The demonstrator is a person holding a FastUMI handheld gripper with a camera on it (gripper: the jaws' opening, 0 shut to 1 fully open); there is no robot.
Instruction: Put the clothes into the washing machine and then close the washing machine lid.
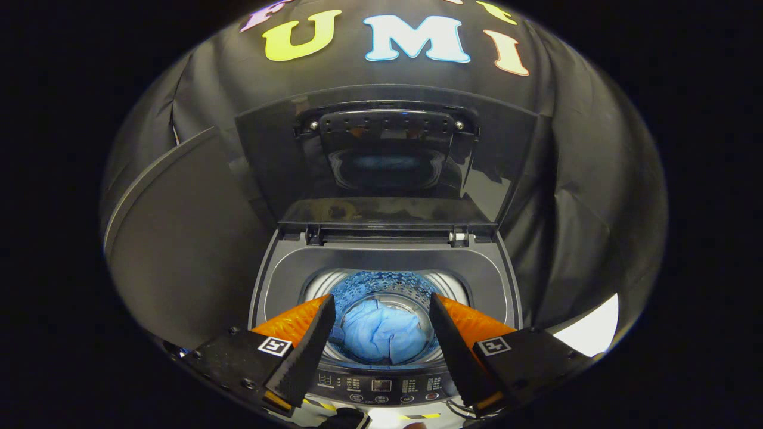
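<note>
Held above the washing machine [387, 262], the gripper [381, 310] is spread wide with nothing between its fingers. Light blue clothes [378, 336] are seen crumpled at the bottom of the drum [381, 285], beyond the fingertips, so the loading appears done. What is left to handle is the lid [387, 155], which is propped upright behind the opening. It is judged rigid, hinged, glossy and likely slippery, so it is probably best pushed at its upper edge or hooked by the handle recess [387, 134]. Open room is seen over the tub; the booth wall hangs just behind the lid, and the control panel [381, 386] lies under the fingers.
</note>
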